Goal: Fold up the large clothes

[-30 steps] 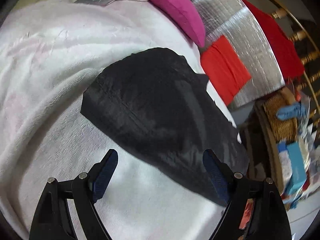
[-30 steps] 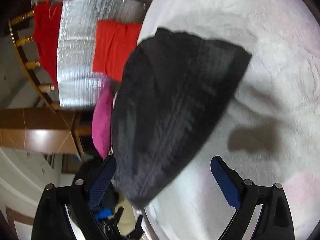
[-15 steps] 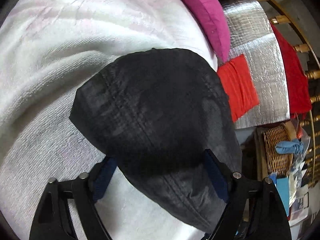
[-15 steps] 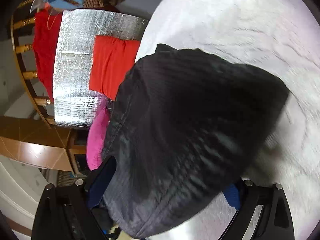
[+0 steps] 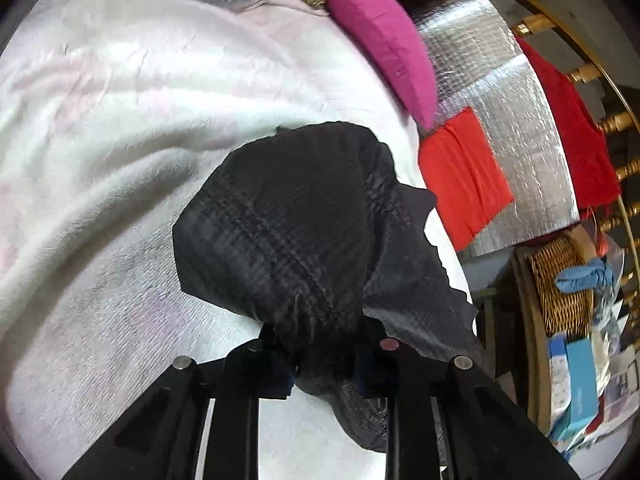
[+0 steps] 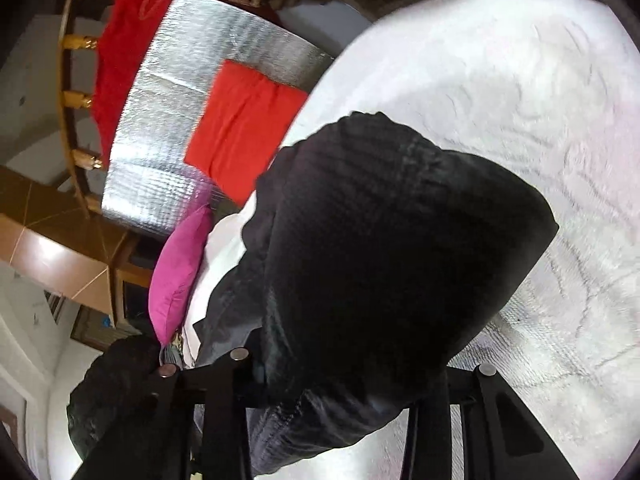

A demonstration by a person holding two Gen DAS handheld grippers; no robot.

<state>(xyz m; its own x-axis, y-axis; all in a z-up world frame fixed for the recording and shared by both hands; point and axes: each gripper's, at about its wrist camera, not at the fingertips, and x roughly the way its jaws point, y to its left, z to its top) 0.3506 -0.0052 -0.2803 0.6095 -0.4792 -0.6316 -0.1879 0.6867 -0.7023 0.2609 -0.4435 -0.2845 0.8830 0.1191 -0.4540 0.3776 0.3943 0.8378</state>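
Left tool [image 5: 324,364] closing on black garment [image 5: 288,232], bunched, extending away lengthwise

Both wrist cameras close above the black garment [image 5: 296,232] on the white blanket [image 5: 100,160], angled downward, right view rolled sideways, sharing the red cloth [image 6: 244,128]

A lived-in home: a white fluffy blanket [image 5: 120,160] fills the frame, with a pink cushion [image 5: 384,40] upper right, a wooden railing [image 5: 600,120] at the right edge, and a wicker basket [image 5: 560,288] lower right.
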